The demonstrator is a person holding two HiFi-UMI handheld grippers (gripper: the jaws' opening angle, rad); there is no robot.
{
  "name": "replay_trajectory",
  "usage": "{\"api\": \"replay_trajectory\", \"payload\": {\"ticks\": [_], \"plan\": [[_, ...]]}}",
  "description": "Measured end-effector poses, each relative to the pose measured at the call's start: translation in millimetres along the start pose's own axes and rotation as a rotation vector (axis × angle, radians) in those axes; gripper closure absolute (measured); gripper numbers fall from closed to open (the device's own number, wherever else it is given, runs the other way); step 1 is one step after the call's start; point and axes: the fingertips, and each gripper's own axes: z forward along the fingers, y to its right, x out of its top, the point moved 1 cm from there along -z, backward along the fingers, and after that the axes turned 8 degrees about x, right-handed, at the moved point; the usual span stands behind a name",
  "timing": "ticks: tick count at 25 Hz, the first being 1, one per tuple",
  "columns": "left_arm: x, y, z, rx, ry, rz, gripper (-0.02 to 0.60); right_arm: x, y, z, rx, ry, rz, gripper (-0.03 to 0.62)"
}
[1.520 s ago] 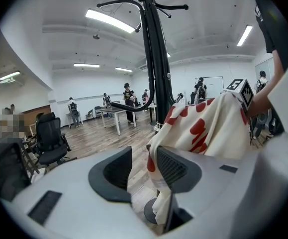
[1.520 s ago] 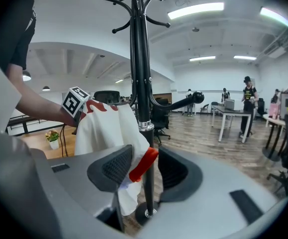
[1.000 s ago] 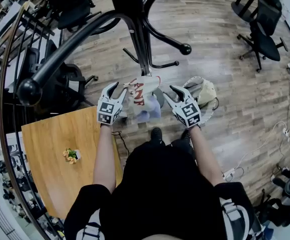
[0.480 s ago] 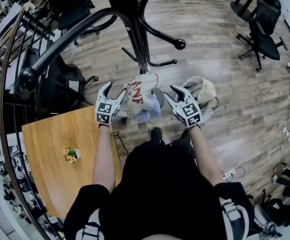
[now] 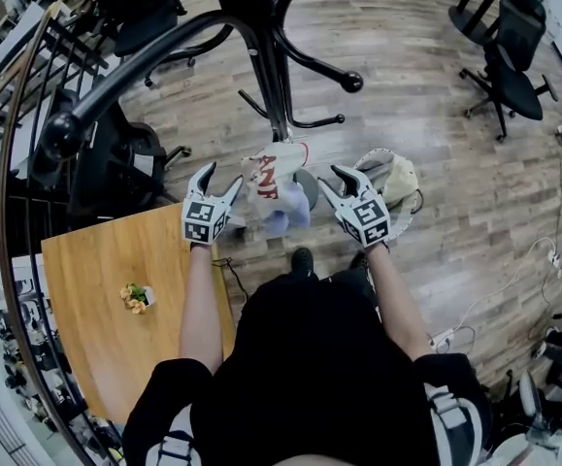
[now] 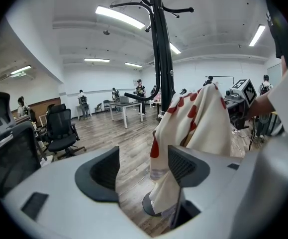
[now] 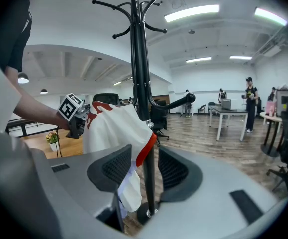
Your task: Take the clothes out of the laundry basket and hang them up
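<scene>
**Left gripper lets go of the hung garment**

Since a second ago the left gripper [image 5: 224, 178] has just been opening its jaws, and they now stand as wide as they go, with only floor showing between them in the left gripper view [image 6: 144, 171]. It has also edged slightly toward 9 o'clock, leaving a sliver of floor between it and the cloth.

The white garment with red print [image 5: 279, 187] hangs on the black coat rack's pole [image 5: 279, 95], straight ahead of the person at 12 o'clock, between the two grippers. In the left gripper view it drapes just past the jaw at 3 o'clock [image 6: 203, 118].

The right gripper [image 5: 330, 179] keeps its place at the garment's 3 o'clock, jaws partly apart and gripping nothing. Its own view [image 7: 144, 171] shows the red-edged hem [image 7: 116, 128] and the pole [image 7: 141, 73] beyond the gap.

The laundry basket [image 5: 378, 151] sits on the wood floor at the right gripper's 1 o'clock, with a beige item [image 5: 397, 178] inside.
</scene>
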Motion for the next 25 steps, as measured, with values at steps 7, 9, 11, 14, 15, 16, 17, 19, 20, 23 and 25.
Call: {"api": "replay_trajectory", "payload": {"ticks": [7, 9, 11, 14, 15, 16, 17, 19, 20, 23, 25], "plan": [[-1.2, 0.1, -7.4, 0.009, 0.002, -0.015, 0.275, 2.5, -1.8, -1.0, 0.006, 0.003, -0.002, 0.413], [-3.1, 1.6, -8.0, 0.01, 0.0, -0.016, 0.275, 2.3, -1.8, -0.4, 0.01, 0.005, -0.005, 0.413], [-4.3, 3.1, -9.8, 0.012, -0.002, -0.018, 0.275, 2.1, -2.2, -0.2, 0.015, 0.005, -0.007, 0.413], [-6.7, 5.2, -15.8, 0.021, -0.008, -0.024, 0.275, 2.6, -5.6, -1.9, 0.03, 0.005, -0.012, 0.413], [-7.8, 5.9, -18.0, 0.026, -0.01, -0.027, 0.275, 2.5, -6.6, -2.8, 0.035, 0.005, -0.014, 0.413], [-8.5, 6.8, -20.0, 0.031, -0.011, -0.03, 0.275, 2.1, -7.0, -3.8, 0.04, 0.006, -0.016, 0.413], [-8.8, 8.0, -21.8, 0.036, -0.011, -0.032, 0.275, 1.7, -7.1, -5.0, 0.043, 0.006, -0.017, 0.413], [-9.1, 11.6, -25.8, 0.044, -0.012, -0.035, 0.275, 0.5, -7.6, -7.8, 0.051, 0.008, -0.019, 0.414], [-9.8, 14.0, -28.4, 0.049, -0.015, -0.034, 0.275, -0.5, -8.3, -9.6, 0.055, 0.007, -0.019, 0.414], [-11.0, 21.0, -37.0, 0.068, -0.026, -0.033, 0.275, -2.7, -10.7, -15.2, 0.076, 0.005, -0.021, 0.418], [-10.6, 25.1, -43.3, 0.086, -0.026, -0.037, 0.275, -2.6, -12.9, -18.7, 0.097, 0.004, -0.029, 0.419]]}}
